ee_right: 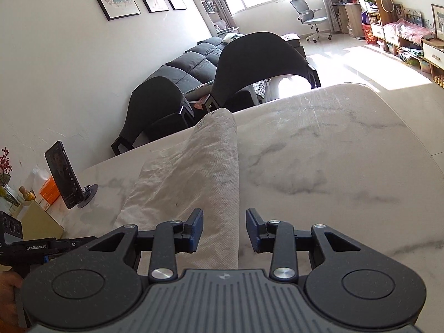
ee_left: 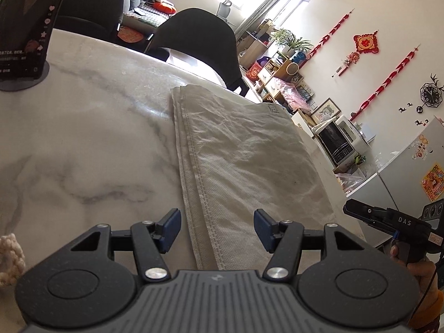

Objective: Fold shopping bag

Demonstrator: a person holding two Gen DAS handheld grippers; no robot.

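Note:
A white non-woven shopping bag (ee_left: 244,149) lies flat and creased on the marble table (ee_left: 88,144), folded lengthwise into a long strip. My left gripper (ee_left: 217,230) is open, its blue pads above the bag's near end, holding nothing. The right gripper's body shows at the right edge of the left wrist view (ee_left: 388,219). In the right wrist view the bag (ee_right: 199,177) runs away from me, its right edge rolled into a fold. My right gripper (ee_right: 224,230) is open over the bag's near right edge, empty.
A phone on a round stand (ee_right: 66,180) stands at the table's left, also in the left wrist view (ee_left: 25,27). An orange box (ee_right: 50,191) and a yellow box (ee_right: 36,222) sit by it. Black chairs (ee_right: 260,61) stand at the far edge.

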